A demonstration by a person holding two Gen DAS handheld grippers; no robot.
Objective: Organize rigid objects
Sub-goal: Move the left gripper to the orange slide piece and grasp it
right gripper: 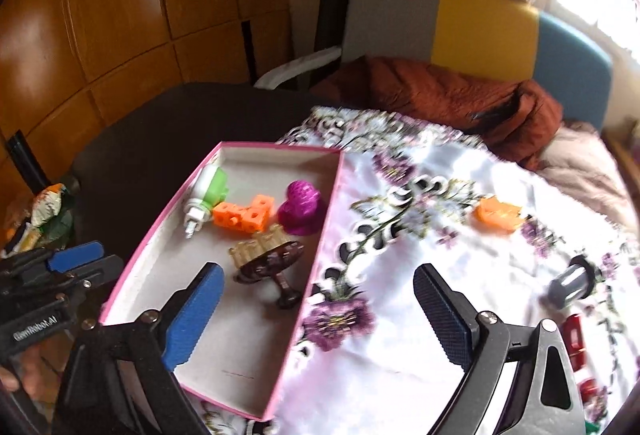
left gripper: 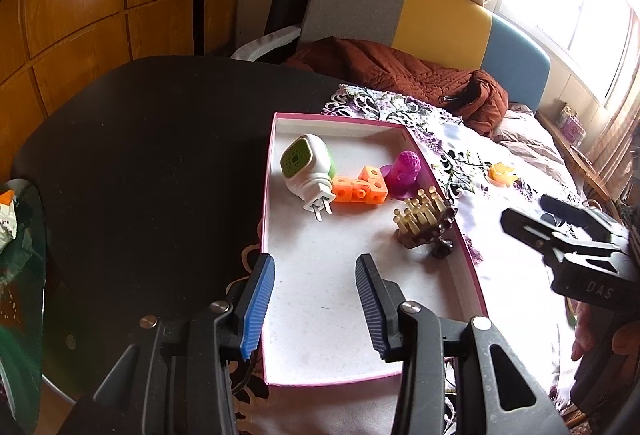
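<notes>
Right gripper (right gripper: 316, 309) gaping empty above box (right gripper: 320, 247) edge, presumably clear after a drop. Left gripper (left gripper: 316, 305) half-open, empty, straddling the near wall, likely steadying. Holding four items inside. Lying outside on cloth (right gripper: 420, 275): cylinder (right gripper: 570, 283), orange piece (right gripper: 498, 215).

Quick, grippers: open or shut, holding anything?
Left gripper: open, nothing between its pads, over the pink box.
Right gripper: open wide, empty.
</notes>
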